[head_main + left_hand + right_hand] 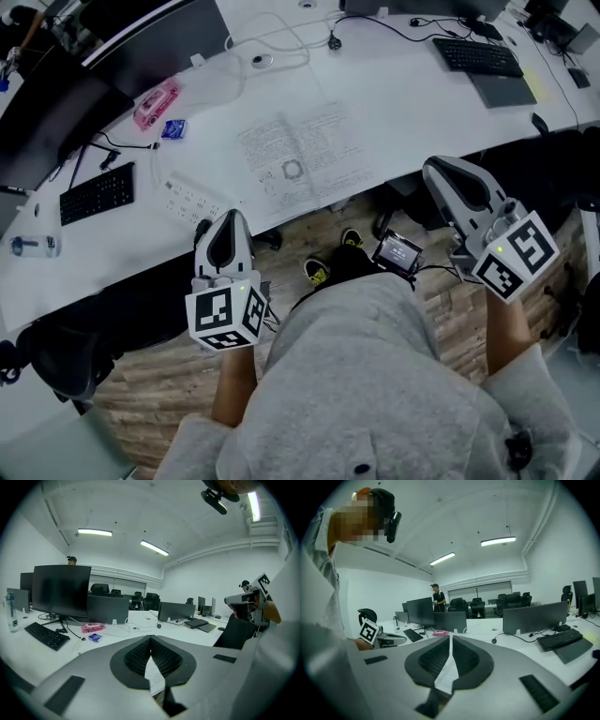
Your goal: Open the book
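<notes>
**Book lies open on the white desk, both claws pulled back and closed**

Book [300, 155] rests flat and open, pages up, near the front edge of the white desk [422, 103], about midway between the two grippers and apart from both. The left gripper [228, 217] sits at the desk's near edge, left of the book, its jaws pressed together with nothing pinched. The right gripper [439, 172] is off the desk to the right, jaws likewise pressed together and empty. A pink case [156, 103] and a black keyboard [97, 193] lie left of the book.
</notes>
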A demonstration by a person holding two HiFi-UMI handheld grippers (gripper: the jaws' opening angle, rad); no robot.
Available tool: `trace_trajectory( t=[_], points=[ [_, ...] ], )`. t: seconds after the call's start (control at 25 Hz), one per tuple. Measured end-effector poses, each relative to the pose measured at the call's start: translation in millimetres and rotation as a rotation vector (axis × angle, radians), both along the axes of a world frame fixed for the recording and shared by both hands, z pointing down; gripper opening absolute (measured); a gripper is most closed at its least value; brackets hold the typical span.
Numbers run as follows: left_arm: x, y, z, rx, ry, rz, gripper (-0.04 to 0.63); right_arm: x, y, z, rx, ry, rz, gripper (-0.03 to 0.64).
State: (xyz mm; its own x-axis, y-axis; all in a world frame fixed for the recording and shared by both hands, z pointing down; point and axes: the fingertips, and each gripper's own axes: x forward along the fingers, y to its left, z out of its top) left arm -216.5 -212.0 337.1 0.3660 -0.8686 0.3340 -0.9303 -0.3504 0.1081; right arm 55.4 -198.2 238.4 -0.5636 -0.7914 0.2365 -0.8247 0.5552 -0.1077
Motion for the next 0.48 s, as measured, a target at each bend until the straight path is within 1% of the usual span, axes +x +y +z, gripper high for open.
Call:
trace_trajectory(
  t=[0.08, 0.2, 0.36, 0.48],
  points=[
    [7, 0, -6, 0.014, -0.003, 0.012, 0.011, 12, 5, 2, 0.005, 0.026, 0.037, 0.038],
    [17, 1, -15, 0.032, -0.007, 0.023, 0.010, 27, 11, 5, 0.020, 0.092, 0.082, 0.038],
    [27, 4, -21, 0.042, -0.009, 0.022, 0.011, 45, 14, 4, 0.046, 0.182, 0.107, 0.039],
    [36, 10, -22, 0.038, -0.016, 0.015, 0.011, 63, 17, 3, 0.048, 0.201, 0.118, 0.038]
  ],
)
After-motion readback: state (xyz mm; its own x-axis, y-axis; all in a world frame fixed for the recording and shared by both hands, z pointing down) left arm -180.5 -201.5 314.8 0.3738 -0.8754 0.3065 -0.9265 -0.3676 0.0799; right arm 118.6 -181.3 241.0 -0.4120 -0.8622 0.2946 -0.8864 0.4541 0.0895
